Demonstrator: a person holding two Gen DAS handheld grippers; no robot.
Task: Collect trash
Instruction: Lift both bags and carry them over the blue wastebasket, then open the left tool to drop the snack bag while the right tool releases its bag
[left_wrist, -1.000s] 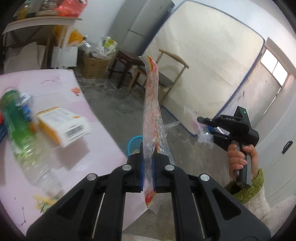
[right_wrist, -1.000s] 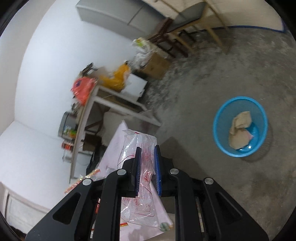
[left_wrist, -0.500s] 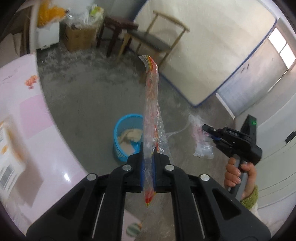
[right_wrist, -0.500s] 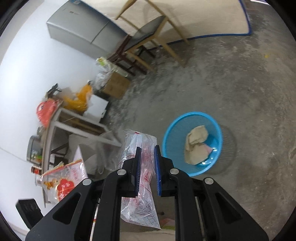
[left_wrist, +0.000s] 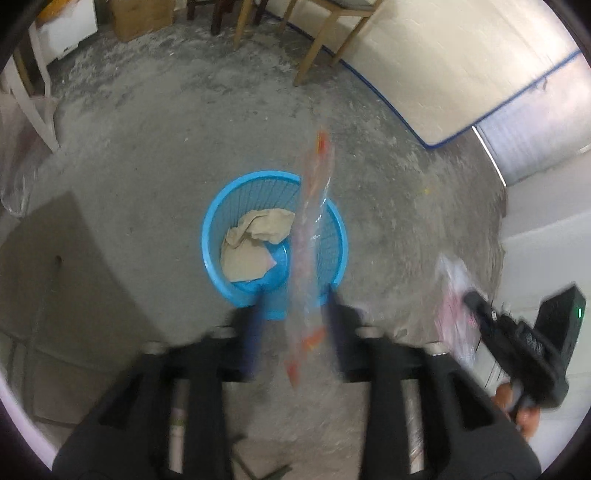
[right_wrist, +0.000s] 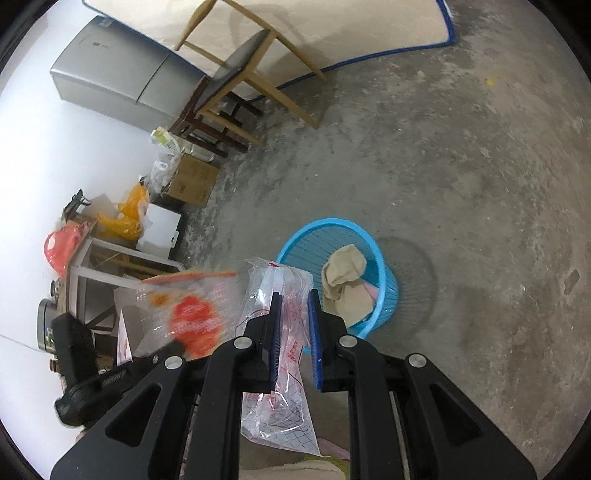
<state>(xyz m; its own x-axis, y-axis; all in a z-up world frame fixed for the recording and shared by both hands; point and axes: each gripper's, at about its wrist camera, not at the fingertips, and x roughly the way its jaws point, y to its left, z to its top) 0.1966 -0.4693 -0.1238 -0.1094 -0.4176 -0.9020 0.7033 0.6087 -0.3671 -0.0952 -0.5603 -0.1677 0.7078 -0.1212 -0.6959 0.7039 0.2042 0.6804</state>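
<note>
— Basket (left_wrist: 218, 236) sits below us on the floor; our left gripper (left_wrist: 293, 325) has just been opening, so the orange wrapper (left_wrist: 312, 236) hangs loose between parted jaws above it.

— Then it drops; our right gripper (right_wrist: 294, 332) is clamped on the clear bag (right_wrist: 284, 295).

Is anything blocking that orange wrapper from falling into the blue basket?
Nothing visible. The orange wrapper hangs between the left gripper's just-opened fingers, over the blue basket's open mouth; only crumpled paper lies inside.
</note>
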